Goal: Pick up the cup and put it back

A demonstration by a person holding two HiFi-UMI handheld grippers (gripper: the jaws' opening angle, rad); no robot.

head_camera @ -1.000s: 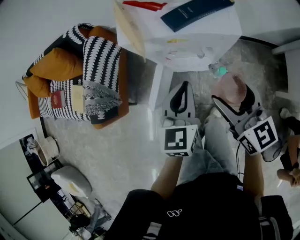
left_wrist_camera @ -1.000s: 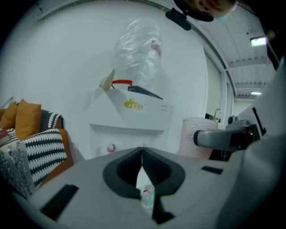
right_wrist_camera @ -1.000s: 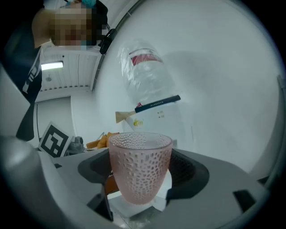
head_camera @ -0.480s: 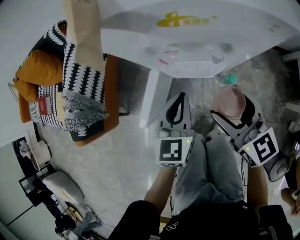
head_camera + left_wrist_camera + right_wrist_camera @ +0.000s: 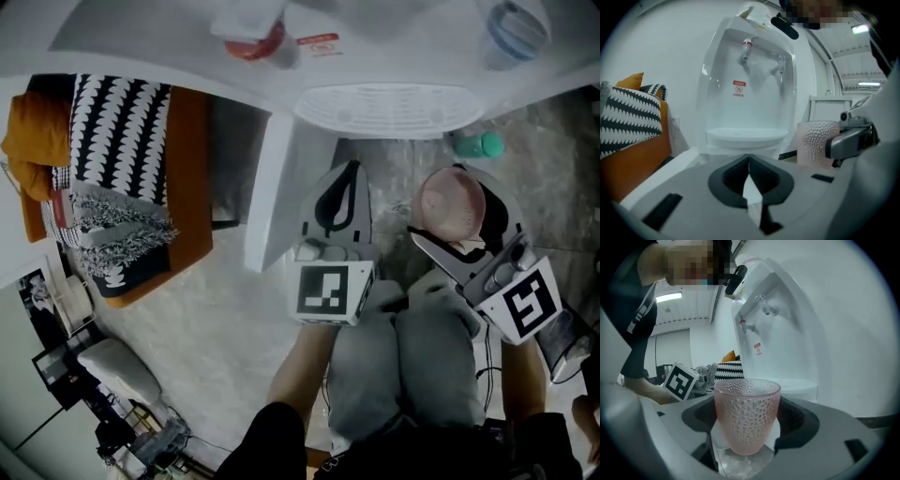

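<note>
**Three cameras, one water dispenser**

The head camera looks steeply down on the left gripper (image 5: pixel 349 173), the right gripper (image 5: pixel 457 214) and, at the far edge, the water dispenser (image 5: pixel 389 108). Each gripper camera faces forward along its own jaws, low and close to the dispenser. All three views share the dispenser and the cup (image 5: pixel 746 413), which fills the right gripper view's near middle.

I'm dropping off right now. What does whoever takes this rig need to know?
Left tool: shut, empty, level with the right one.
Right tool: shut on the pink cup, which is upright, looks empty and is held in the air in front of the water dispenser.
Done: cup picked up.
Left: set it back down and let go. Its resting spot is not visible here.
</note>
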